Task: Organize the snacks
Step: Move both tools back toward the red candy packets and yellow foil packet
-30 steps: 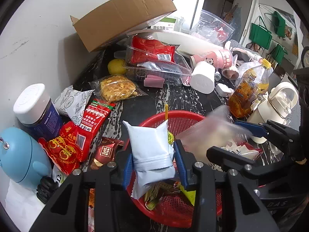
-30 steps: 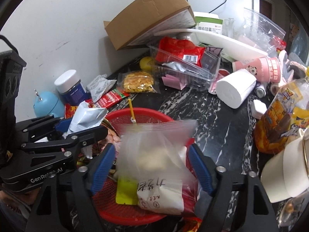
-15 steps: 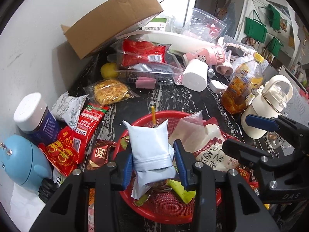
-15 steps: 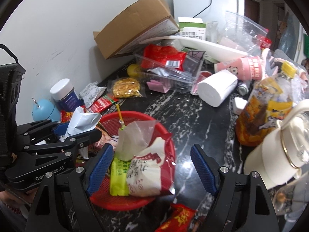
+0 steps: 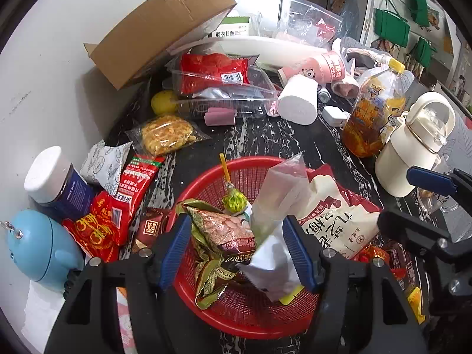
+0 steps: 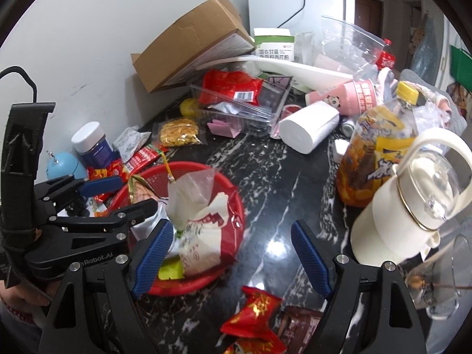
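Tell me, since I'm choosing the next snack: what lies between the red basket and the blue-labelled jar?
In the left wrist view, red snack packets and a small brown packet lie on the counter between the red basket and the jar.

In the right wrist view the right tongs point(image 6: 233, 253) stand wide apart with nothing between their blue pads, above the dark marbled desk point(image 6: 283, 194). The left blue pad overlaps the near rim of the red basket point(image 6: 236, 206), which holds a clear plastic bag point(image 6: 191, 194) and a white and red snack pack point(image 6: 203, 236). At the left the left tongs point(image 6: 124, 191) reach over the basket with their jaws apart. A red snack packet point(image 6: 253, 318) lies on the desk near the bottom edge. To the right stand a cream kettle point(image 6: 404, 215) and an orange drink bottle point(image 6: 374, 150). Further back lie a white paper roll point(image 6: 309, 129) and a cardboard box point(image 6: 191, 47).
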A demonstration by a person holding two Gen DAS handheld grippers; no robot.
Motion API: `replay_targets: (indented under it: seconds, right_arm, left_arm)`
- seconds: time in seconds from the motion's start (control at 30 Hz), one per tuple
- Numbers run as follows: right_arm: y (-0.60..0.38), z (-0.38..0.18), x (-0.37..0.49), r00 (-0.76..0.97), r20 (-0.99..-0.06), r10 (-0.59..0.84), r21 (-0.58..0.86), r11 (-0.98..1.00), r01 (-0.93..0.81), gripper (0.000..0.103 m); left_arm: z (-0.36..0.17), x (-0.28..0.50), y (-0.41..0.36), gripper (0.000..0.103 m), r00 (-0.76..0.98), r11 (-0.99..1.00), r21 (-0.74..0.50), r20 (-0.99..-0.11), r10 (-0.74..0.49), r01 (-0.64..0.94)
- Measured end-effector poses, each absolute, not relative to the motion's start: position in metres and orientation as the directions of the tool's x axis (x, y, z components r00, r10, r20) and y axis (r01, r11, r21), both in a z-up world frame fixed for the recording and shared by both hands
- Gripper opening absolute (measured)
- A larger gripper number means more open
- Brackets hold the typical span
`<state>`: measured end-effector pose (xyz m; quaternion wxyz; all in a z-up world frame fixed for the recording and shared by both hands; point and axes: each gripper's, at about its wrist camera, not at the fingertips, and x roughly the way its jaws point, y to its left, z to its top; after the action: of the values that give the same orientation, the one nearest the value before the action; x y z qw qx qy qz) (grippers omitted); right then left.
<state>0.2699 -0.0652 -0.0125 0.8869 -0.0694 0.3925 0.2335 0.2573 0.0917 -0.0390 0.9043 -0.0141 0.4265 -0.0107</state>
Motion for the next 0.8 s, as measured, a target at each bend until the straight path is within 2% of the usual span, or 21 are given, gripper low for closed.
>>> replay_targets:
  seconds: [0.33,0.8]
  right_arm:
    - [-0.075,-0.003,0.261,0.609,-0.711,0.351,0.056,0.892,-0.449,0.083]
    - [-0.088,0.036,0.226,0.675,-0.639,0.369,0.036,0.89,-0.454,0.083]
  left_arm:
    - [-0.021,0.244,0.087,0.063,0.658,1.0,-0.023,-0.752,-0.023,0.007]
    - [0.025,0.207,0.069,0.063,0.735,0.999,-0.02,-0.677,-0.039,0.035]
